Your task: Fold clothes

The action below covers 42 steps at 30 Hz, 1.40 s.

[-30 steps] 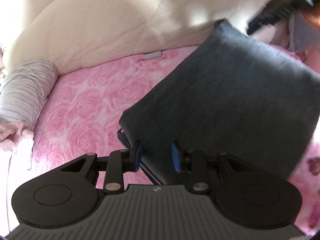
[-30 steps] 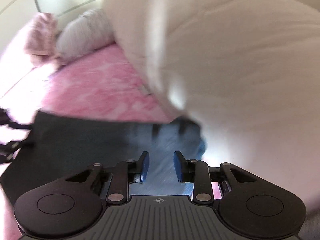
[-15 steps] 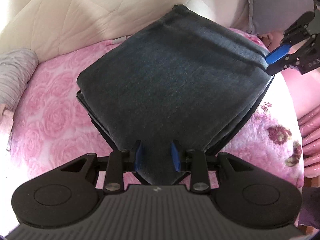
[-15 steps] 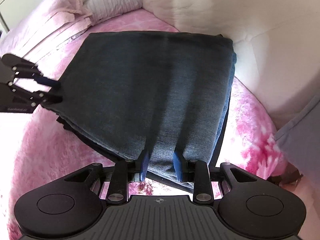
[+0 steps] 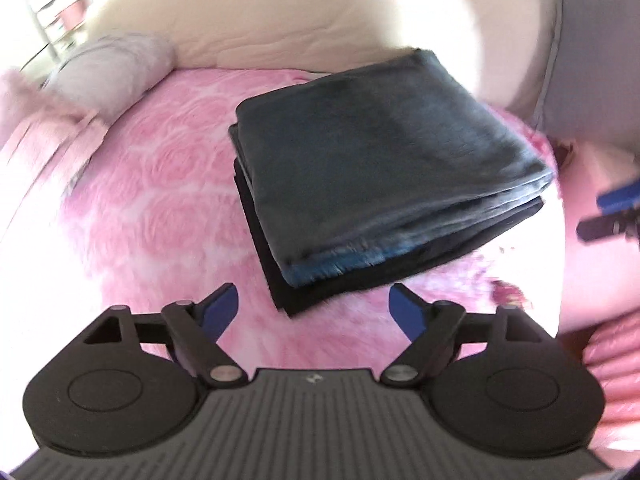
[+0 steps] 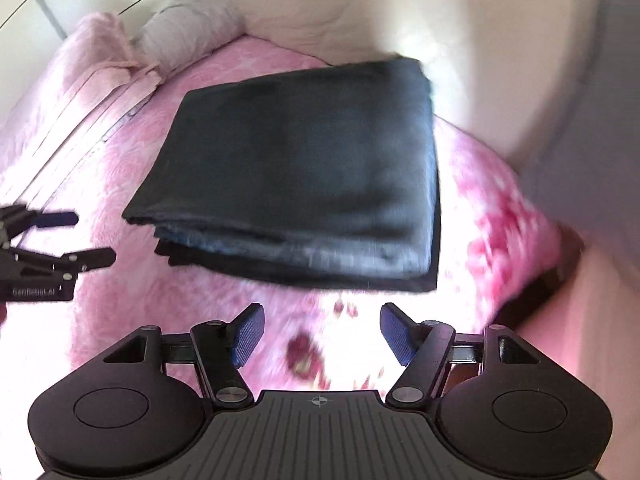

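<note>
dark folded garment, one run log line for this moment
dark blue folded fabric garment flat on pink rose-print blanket | left tool open | right tool open | neither touching

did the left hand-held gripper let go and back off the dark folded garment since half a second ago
Yes. The left hand-held gripper, then shut on the dark folded garment, now stands open and clear of its near edge, pulled back over the pink bedspread.

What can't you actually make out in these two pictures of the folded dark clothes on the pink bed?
- Folded dark garment: both views are motion-blurred, so its type and layer count stay unclear.
- Its underside: hidden against the pink blanket.
- Right gripper: cut off by the left view's edge.
- Left gripper: cut off by the right view's edge; its label is too small.
</note>
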Tool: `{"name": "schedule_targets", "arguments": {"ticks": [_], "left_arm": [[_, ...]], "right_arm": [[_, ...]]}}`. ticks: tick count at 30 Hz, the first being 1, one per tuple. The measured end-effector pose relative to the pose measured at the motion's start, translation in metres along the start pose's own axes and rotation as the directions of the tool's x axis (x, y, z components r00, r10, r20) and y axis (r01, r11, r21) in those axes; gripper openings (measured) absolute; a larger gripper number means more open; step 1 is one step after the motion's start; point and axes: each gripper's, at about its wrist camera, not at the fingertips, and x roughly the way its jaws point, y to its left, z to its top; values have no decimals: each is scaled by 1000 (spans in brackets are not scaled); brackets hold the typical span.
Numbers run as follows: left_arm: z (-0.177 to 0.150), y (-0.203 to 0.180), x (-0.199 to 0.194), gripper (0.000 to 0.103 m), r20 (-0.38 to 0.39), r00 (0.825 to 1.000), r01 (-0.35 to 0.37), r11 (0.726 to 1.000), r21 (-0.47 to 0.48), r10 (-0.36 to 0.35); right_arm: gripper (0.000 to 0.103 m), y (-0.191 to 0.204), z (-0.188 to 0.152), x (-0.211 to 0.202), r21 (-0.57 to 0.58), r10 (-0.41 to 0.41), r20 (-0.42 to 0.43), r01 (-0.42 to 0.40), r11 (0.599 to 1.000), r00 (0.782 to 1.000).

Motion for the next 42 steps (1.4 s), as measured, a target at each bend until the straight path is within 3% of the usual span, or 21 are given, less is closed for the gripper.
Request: {"name": "schedule_targets", "arguments": {"ticks": [8,11,14,17,21,32,34,36,42], "left_arm": [[-52,3,-84,82,134,985,138,966,-218,-110],[-66,8,-121,82,164,975,181,962,-206,-149],[-78,11,-154,83,188,973,160,975,-154,-130],[-91,18,-183,88,226,966,170,971,-171,-130],[-102,20,-212,91,218,968,167,968,-190,-124],[-94,-6,-242,92,232,968,143,974,-177,-100],[-88,-13,-243,93,228,969,137,976,-171,-96],[-83,-19,-242,100,219,972,129,975,-178,-89],[-81,-34,-236,101,165,984,100,978,-186,-69]], "right_arm": [[67,41,-55,-73,136,-77,53,69,988,996],[68,69,-78,-106,156,-105,97,90,984,990],[68,99,-98,-131,168,-134,111,114,979,985],[68,124,-112,-154,191,-139,138,112,975,981],[68,132,-110,-171,179,-150,153,122,976,977],[68,146,-96,-206,110,-172,190,154,982,967],[76,143,-92,-208,85,-175,187,162,983,967],[83,138,-91,-209,81,-179,188,166,983,966],[84,128,-92,-210,67,-183,186,173,983,966]]}}
